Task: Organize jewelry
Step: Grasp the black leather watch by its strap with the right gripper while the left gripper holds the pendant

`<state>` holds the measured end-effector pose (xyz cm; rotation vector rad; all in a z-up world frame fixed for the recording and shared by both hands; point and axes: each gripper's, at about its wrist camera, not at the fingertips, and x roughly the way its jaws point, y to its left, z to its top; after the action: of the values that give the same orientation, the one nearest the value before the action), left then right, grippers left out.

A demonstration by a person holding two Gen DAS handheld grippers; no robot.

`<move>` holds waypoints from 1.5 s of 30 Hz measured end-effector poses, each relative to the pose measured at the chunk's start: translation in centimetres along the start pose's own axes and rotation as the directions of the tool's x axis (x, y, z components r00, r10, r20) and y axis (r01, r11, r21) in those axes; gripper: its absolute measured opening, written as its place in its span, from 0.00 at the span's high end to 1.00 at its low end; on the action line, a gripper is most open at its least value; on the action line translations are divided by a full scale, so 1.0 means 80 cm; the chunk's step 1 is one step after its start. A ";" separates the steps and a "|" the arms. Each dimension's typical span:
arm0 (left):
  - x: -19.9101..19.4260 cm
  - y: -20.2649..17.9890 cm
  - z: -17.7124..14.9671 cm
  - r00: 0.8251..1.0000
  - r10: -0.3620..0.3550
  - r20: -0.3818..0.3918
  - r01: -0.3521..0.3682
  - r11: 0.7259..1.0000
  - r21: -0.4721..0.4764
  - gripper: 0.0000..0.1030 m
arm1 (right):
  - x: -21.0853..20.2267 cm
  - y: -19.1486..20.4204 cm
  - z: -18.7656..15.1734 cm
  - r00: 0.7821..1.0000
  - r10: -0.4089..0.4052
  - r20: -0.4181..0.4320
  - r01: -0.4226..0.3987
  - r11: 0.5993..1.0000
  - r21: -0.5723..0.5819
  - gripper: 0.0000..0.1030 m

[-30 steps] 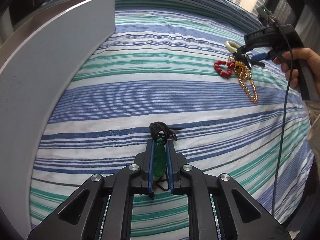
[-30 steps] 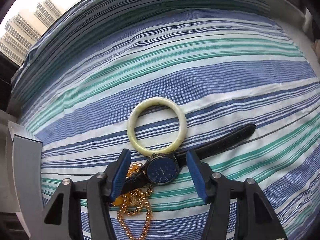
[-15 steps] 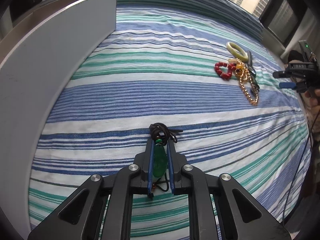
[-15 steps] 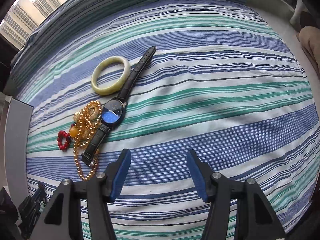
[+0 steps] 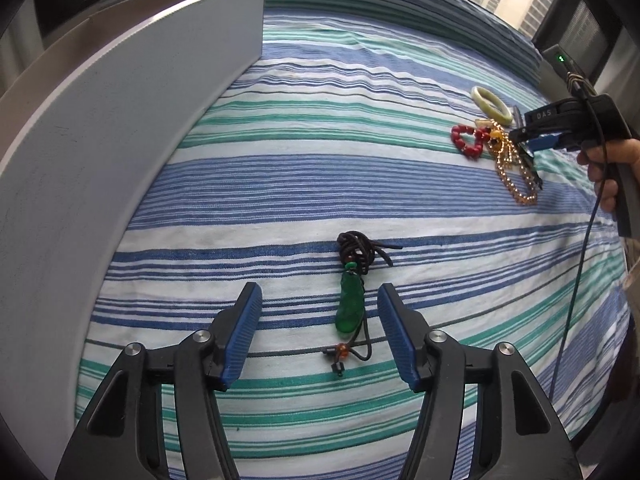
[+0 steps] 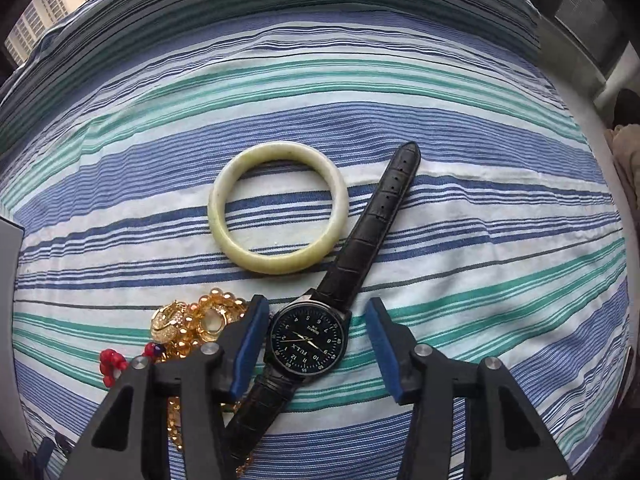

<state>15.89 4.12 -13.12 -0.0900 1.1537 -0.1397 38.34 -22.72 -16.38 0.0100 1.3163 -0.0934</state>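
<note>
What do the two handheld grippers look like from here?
Both are black linkage frames with silver pivot bolts and ribbed blue finger pads. The left gripper and right gripper match in build. From the left wrist view, the right gripper carries white "DAS" lettering, a green indicator light on a black module above it, and a thin dark cable trailing down. No sleeve shows at the hand.

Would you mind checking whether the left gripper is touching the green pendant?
Apart. The left wrist view shows striped cloth on both sides between the green pendant and the left gripper, whose jaws have just been opening.
</note>
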 end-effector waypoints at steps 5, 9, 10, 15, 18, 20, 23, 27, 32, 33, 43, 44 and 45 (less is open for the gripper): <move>-0.014 0.002 -0.006 1.000 -0.003 0.008 0.003 1.000 0.020 0.39 | -0.013 -0.027 -0.047 0.995 0.006 -0.101 -0.012 0.998 -0.054 0.59; -0.016 0.002 -0.005 1.000 -0.007 0.010 0.007 1.000 0.019 0.35 | -0.032 -0.058 -0.078 0.991 0.085 -0.103 -0.084 0.996 0.016 0.58; -0.015 0.001 -0.004 1.000 -0.012 0.007 0.012 1.000 0.015 0.35 | -0.036 -0.066 -0.081 0.990 0.100 -0.099 -0.096 0.994 0.046 0.58; -0.021 -0.004 -0.004 1.000 0.001 0.008 -0.001 1.000 0.031 0.33 | -0.032 -0.077 -0.095 0.985 0.140 -0.096 -0.131 0.987 0.097 0.57; -0.023 -0.001 -0.006 1.000 0.016 0.010 -0.016 0.999 0.031 0.31 | -0.029 -0.058 -0.121 0.991 0.107 -0.083 -0.102 0.993 0.061 0.46; -0.023 0.002 -0.008 1.000 0.022 0.007 -0.022 0.999 0.028 0.31 | -0.033 -0.037 -0.137 0.997 0.046 -0.068 -0.047 0.999 -0.006 0.44; -0.026 0.005 -0.012 1.000 0.030 0.010 -0.030 0.999 0.032 0.31 | -0.039 -0.032 -0.159 0.998 0.035 -0.053 -0.035 0.999 -0.005 0.44; -0.025 0.005 -0.014 1.000 0.031 0.003 -0.031 0.999 0.042 0.31 | -0.051 -0.035 -0.185 0.998 0.040 -0.042 -0.042 0.998 -0.046 0.78; -0.029 0.007 -0.013 1.000 -0.003 -0.017 0.004 0.998 0.057 0.31 | -0.060 -0.081 -0.210 0.986 0.146 -0.082 -0.144 0.989 0.030 0.82; -0.030 0.008 -0.012 1.000 -0.017 -0.024 0.018 0.998 0.061 0.30 | -0.063 -0.088 -0.214 0.982 0.169 -0.083 -0.165 0.985 0.047 0.82; 0.012 -0.037 0.002 0.996 -0.038 -0.081 0.049 0.988 0.143 0.29 | -0.060 -0.119 -0.222 0.975 0.215 -0.062 -0.210 0.974 0.080 0.82; 0.017 -0.042 0.004 0.997 -0.006 -0.075 0.017 0.988 0.151 0.31 | -0.061 -0.123 -0.224 0.972 0.227 -0.056 -0.222 0.971 0.090 0.82; 0.019 -0.045 0.007 0.998 0.021 -0.060 -0.012 0.988 0.154 0.36 | -0.065 -0.129 -0.226 0.970 0.237 -0.050 -0.232 0.968 0.097 0.82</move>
<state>16.77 0.37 -13.76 0.0610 1.2007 -0.2176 18.82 -31.59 -15.42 0.2470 1.3625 0.0500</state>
